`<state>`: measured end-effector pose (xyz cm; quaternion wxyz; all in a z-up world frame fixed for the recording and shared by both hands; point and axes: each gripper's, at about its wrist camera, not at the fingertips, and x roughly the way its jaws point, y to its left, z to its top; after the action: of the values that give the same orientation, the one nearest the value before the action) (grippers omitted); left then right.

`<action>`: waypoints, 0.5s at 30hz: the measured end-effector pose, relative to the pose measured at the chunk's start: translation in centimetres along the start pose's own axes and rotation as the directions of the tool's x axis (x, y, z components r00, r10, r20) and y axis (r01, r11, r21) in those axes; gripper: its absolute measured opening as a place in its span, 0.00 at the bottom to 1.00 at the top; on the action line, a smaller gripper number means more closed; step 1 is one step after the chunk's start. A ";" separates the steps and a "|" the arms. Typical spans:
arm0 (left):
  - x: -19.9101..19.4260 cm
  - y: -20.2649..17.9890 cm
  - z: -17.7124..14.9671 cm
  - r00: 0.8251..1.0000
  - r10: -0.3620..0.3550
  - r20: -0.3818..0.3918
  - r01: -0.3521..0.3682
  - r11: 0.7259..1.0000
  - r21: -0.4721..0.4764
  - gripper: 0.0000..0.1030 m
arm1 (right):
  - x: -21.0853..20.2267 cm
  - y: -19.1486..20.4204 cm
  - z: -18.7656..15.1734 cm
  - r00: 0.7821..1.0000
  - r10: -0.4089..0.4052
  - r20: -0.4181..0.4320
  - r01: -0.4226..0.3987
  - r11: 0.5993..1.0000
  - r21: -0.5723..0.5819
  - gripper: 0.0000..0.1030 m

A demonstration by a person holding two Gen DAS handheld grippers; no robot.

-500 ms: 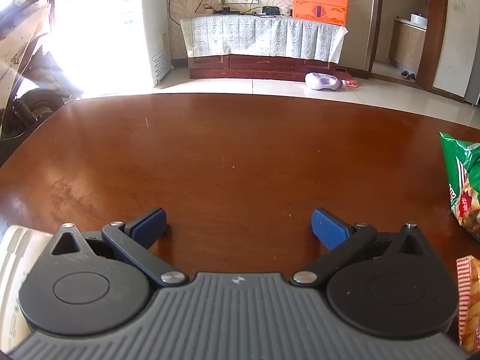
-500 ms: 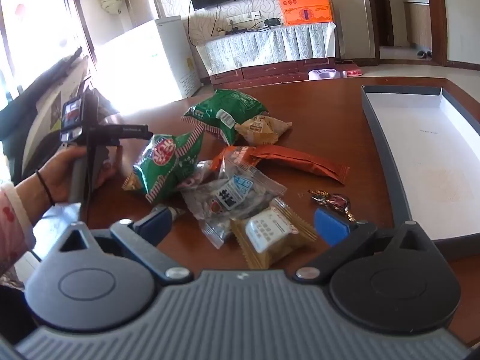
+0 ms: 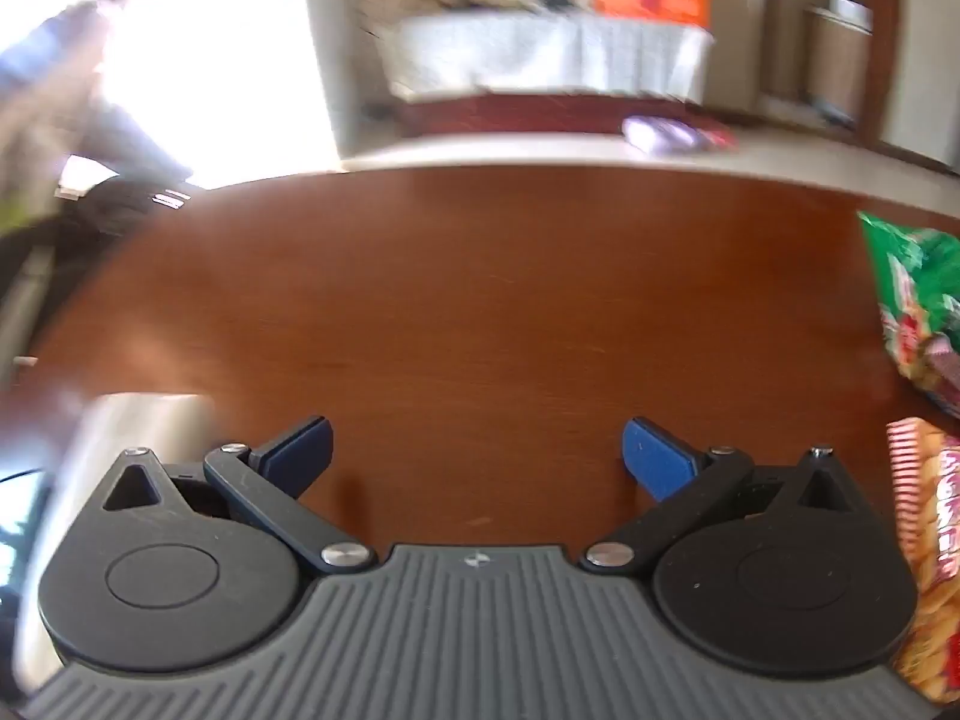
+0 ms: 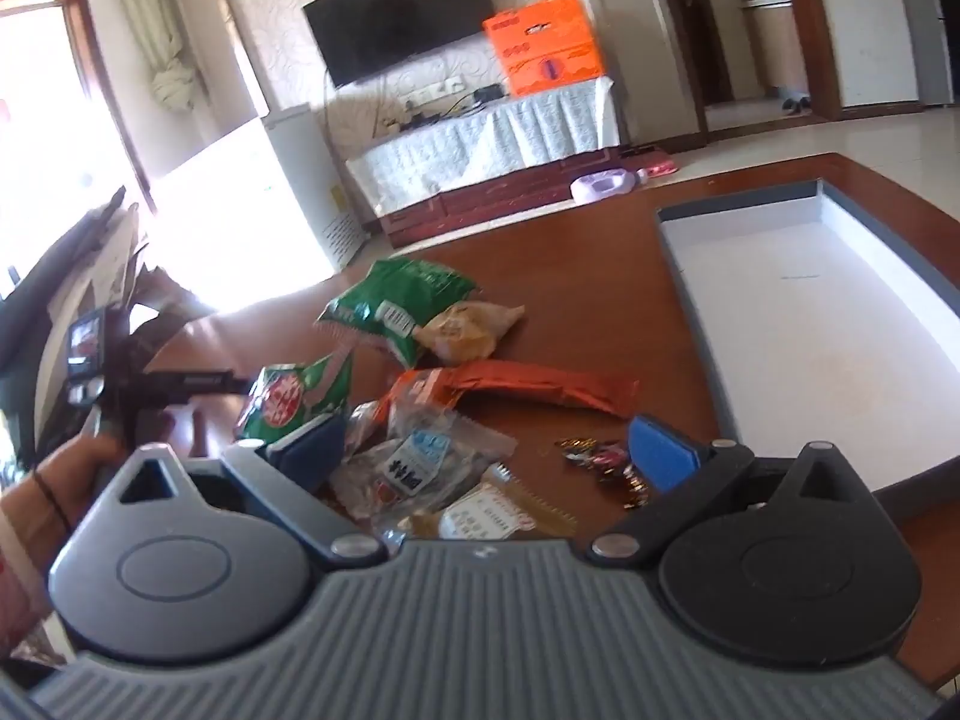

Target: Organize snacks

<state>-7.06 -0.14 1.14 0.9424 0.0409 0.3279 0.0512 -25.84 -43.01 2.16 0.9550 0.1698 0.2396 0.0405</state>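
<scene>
- Left gripper (image 3: 477, 450): blue pads spread apart over bare table (image 3: 480, 300).
- Right gripper (image 4: 483, 450): pads apart above crinkled snack packets (image 4: 420, 462); grey tray (image 4: 690, 300) at the table's right edge.

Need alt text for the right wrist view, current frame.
Open right tongs hover over a pile of snack packets on a brown wooden table. An empty white-lined tray lies to the right; a TV and an orange box stand behind.
</scene>
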 end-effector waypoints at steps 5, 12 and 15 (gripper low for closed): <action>-8.3 0.5 -2.2 0.982 0.041 0.185 -0.018 0.992 -0.123 1.00 | -1.1 -1.2 0.2 0.999 -0.019 0.036 0.017 0.999 0.041 1.00; -21.8 -5.1 -3.7 0.943 -0.139 0.303 0.172 0.981 -0.087 1.00 | -3.0 -2.7 0.2 0.994 -0.050 0.099 0.045 0.997 0.056 1.00; -25.7 -9.8 -4.9 0.911 -0.257 0.323 0.273 0.962 -0.005 1.00 | -3.8 -3.2 0.0 0.993 -0.059 0.102 0.054 0.997 0.055 1.00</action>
<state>-29.50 -12.78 11.99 0.9819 -0.0201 0.1720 -0.0762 -29.17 -46.66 2.77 0.9622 0.1896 0.1954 -0.0016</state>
